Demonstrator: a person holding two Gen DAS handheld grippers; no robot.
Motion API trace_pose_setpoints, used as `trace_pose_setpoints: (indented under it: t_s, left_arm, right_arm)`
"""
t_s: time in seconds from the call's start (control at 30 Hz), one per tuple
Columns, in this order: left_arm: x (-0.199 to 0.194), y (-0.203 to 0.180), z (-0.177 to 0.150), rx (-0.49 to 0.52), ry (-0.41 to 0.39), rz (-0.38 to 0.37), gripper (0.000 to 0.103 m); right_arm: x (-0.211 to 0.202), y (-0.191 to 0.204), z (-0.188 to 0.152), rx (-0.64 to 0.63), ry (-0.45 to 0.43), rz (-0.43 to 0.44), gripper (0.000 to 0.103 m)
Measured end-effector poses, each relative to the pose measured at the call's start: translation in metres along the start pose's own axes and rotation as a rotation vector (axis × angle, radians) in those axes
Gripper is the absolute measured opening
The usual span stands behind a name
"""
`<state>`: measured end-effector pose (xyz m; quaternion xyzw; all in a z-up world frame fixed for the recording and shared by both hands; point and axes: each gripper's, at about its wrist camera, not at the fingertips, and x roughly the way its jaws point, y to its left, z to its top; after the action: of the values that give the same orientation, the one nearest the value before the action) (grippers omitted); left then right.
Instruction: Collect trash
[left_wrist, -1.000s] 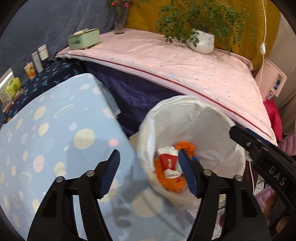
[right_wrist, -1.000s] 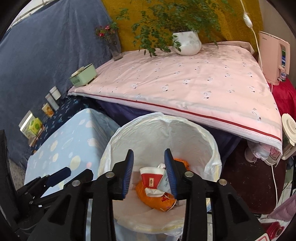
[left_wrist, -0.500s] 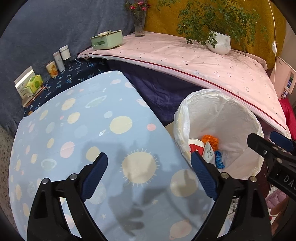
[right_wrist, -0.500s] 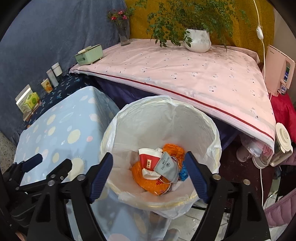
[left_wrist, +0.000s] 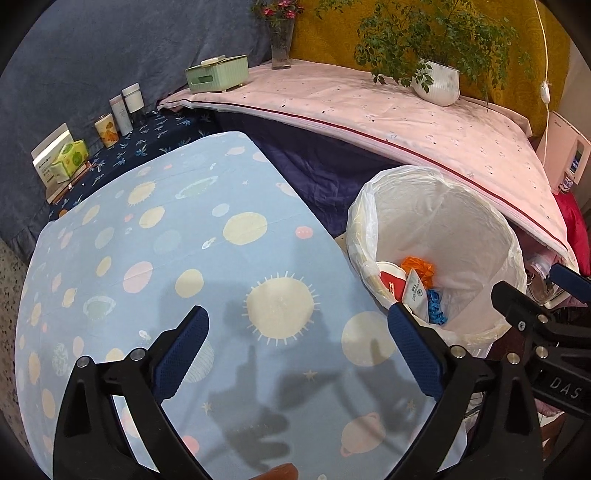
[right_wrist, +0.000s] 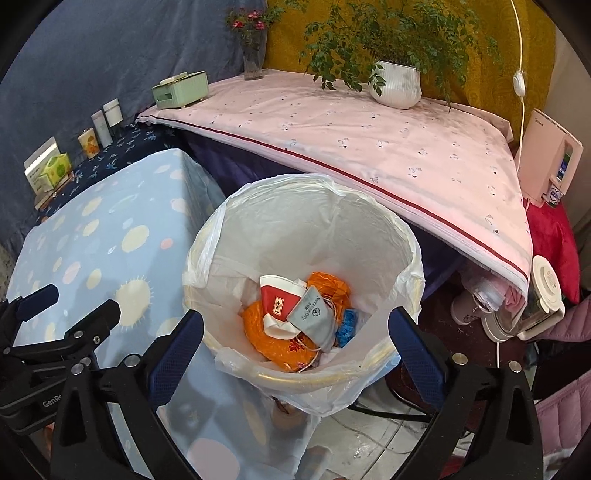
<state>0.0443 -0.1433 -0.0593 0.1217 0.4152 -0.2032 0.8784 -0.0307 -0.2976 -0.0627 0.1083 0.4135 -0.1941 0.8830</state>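
Both the left gripper (left_wrist: 297, 350) and the right gripper (right_wrist: 295, 349) have just been opening and now stand wide and empty, the trash (right_wrist: 301, 317) lies in the bin (right_wrist: 207, 254), whose loose liner could catch a finger.

Potted plant (right_wrist: 395, 83), tissue box (right_wrist: 181, 89), perhaps a flower vase (right_wrist: 253, 55).

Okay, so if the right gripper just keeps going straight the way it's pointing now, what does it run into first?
Most likely the trash heap in the white-lined bin: the open, empty right gripper frames the grey pouch on the red paper cup. Depth is unclear, so the bin's near rim could come first.
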Motion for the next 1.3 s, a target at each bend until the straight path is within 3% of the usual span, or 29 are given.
trace_pose_setpoints:
  t_s: [1.3]
  left_arm:
    - [-0.003, -0.004, -0.003, -0.008, 0.014, 0.015, 0.094]
  right_arm:
    - [-0.007, 0.002, -0.011, -0.049, 0.026, -0.031, 0.096]
